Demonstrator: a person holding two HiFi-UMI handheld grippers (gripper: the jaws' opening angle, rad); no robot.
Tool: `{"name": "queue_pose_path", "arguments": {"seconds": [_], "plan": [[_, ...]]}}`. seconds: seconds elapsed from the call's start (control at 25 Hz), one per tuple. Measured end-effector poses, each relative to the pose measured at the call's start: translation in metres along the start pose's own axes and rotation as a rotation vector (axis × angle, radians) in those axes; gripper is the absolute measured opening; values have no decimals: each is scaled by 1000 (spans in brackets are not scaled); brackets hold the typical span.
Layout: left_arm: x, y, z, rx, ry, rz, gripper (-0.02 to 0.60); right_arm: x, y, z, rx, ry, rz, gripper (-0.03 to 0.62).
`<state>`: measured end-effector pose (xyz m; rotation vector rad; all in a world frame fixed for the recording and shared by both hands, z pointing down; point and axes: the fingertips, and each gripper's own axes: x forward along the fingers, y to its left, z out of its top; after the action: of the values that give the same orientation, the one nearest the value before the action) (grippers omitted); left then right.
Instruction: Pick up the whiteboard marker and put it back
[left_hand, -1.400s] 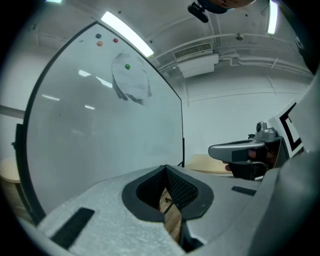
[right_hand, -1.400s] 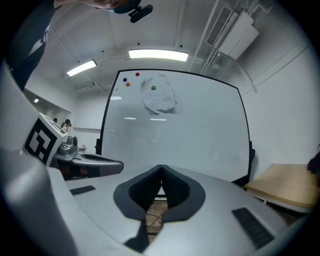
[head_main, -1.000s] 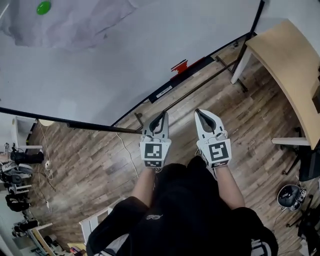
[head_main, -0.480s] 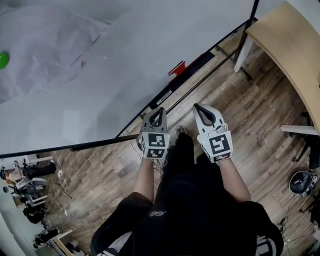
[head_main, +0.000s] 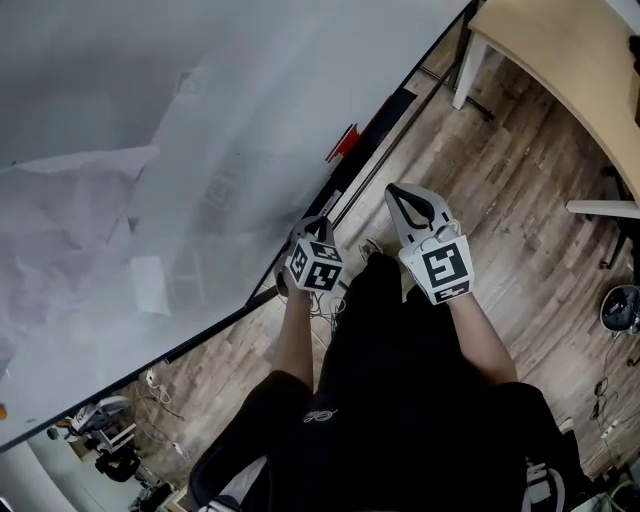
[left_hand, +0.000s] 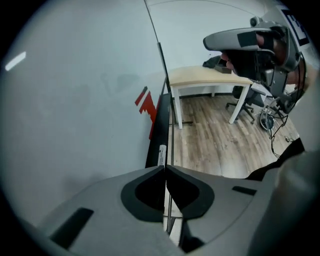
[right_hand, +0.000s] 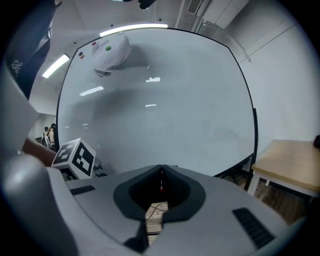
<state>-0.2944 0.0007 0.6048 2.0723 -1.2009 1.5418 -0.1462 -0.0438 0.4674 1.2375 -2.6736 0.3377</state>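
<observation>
A white marker-like stick (left_hand: 161, 154) lies on the black tray (left_hand: 159, 122) along the whiteboard's (head_main: 150, 150) lower edge, just beyond my left gripper's tips. The left gripper (left_hand: 165, 168) is shut and empty, pointing along the tray. In the head view the left gripper (head_main: 303, 235) sits close to the tray (head_main: 375, 125), its marker cube turned sideways. My right gripper (head_main: 392, 190) is held a little to the right over the wooden floor, also shut with nothing in it. In its own view the right gripper (right_hand: 161, 168) faces the whiteboard (right_hand: 165, 110).
A red holder (head_main: 341, 143) is fixed on the tray farther along, also seen as the red holder (left_hand: 145, 103). A light wooden table (head_main: 560, 60) stands at the right end of the board. A paper sheet (right_hand: 112, 55) hangs high on the board. Office chair base (head_main: 622, 305) at far right.
The head view has swung so the whiteboard fills more of the picture. My left gripper has turned and drawn closer to the tray. Both grippers stay shut.
</observation>
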Motion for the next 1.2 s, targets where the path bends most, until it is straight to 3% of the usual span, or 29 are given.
{"name": "queue_pose_path", "arguments": {"seconds": [0.4, 0.52, 0.6, 1.2], "plan": [[40, 5, 2, 40, 128, -41, 13, 11, -38, -19, 59, 20, -58, 3], [45, 3, -1, 42, 170, -44, 91, 11, -46, -20, 67, 22, -67, 3], [47, 2, -3, 41, 191, -49, 98, 10, -51, -20, 73, 22, -69, 3], [69, 0, -15, 34, 259, -37, 103, 6, -59, -26, 83, 30, -67, 3]]}}
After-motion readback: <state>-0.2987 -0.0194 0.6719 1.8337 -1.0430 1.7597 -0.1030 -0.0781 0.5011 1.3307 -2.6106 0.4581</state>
